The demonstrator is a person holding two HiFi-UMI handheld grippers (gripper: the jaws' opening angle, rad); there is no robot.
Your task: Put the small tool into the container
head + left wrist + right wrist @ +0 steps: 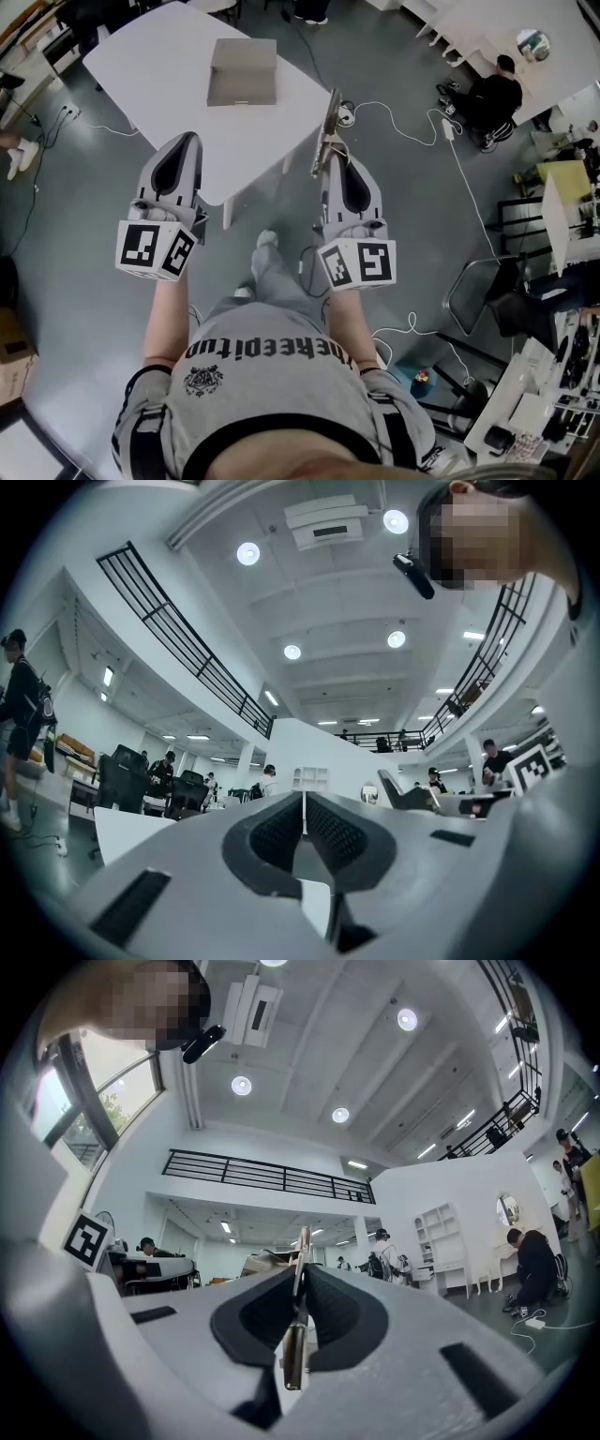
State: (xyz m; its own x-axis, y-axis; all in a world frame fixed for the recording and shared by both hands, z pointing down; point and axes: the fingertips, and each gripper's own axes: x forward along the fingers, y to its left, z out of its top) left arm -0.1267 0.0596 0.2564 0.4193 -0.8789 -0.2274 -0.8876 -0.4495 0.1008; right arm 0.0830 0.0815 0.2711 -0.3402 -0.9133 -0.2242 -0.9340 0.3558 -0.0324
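A flat grey-brown container (pixel 242 73) lies on the white table (pixel 150 66) ahead of me. My right gripper (pixel 335 161) is held up off the table's near right corner, shut on the small tool (pixel 328 127), a thin metal piece that sticks out beyond the tips. In the right gripper view the tool (pixel 294 1349) stands clamped between the dark pads of that gripper (pixel 300 1279). My left gripper (pixel 187 141) hovers over the table's near edge. The left gripper view shows it (pixel 303 803) shut with nothing between the pads. Both grippers point level into the room.
White cables (pixel 412 131) trail over the grey floor right of the table. A person in black (pixel 494 94) crouches by a white desk at the far right. A folding chair (pixel 487 291) and cluttered desks stand at the right. A cardboard box (pixel 11 352) sits at the left edge.
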